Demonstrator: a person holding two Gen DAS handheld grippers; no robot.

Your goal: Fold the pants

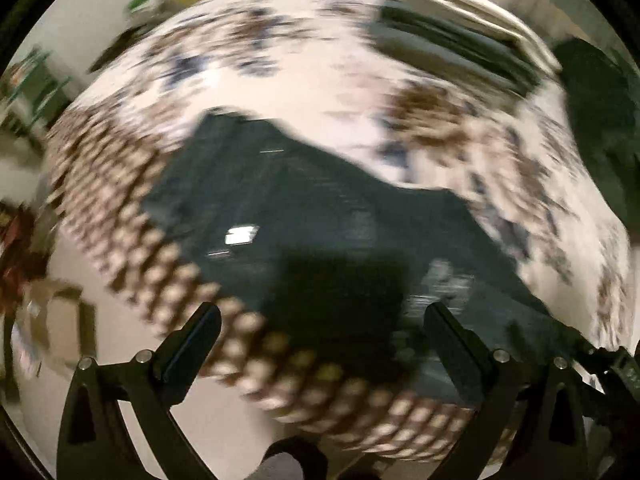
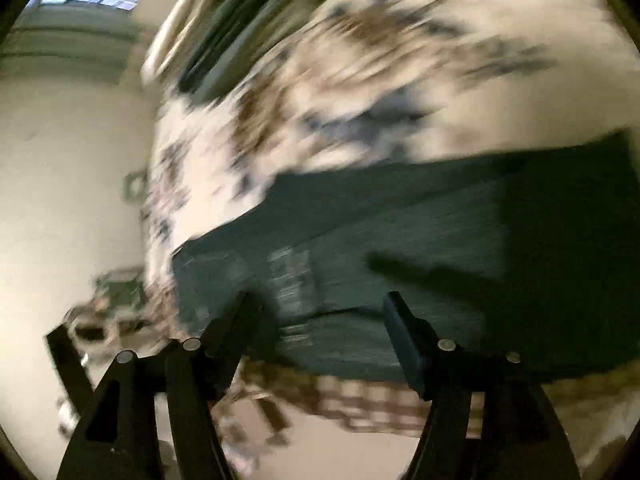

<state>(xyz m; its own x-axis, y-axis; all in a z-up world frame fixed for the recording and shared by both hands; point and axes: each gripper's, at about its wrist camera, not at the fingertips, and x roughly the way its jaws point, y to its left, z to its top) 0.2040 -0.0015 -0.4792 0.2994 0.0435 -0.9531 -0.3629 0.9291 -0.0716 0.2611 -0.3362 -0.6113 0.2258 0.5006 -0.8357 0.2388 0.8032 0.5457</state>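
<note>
Dark teal pants (image 1: pixel 304 208) lie spread on a bed with a white floral cover (image 1: pixel 304 80). A white label (image 1: pixel 240 235) shows on them. Both views are motion-blurred. My left gripper (image 1: pixel 322 316) is open and empty, above the pants' near edge. In the right wrist view the pants (image 2: pixel 400 232) lie across the middle and right. My right gripper (image 2: pixel 320 304) is open and empty, just above their near edge.
The bed's near border has a brown and white check pattern (image 1: pixel 160 264). A stack of folded dark and light cloth (image 1: pixel 460 36) sits at the far side of the bed. Pale floor (image 2: pixel 60 200) and clutter (image 2: pixel 116 300) lie beside the bed.
</note>
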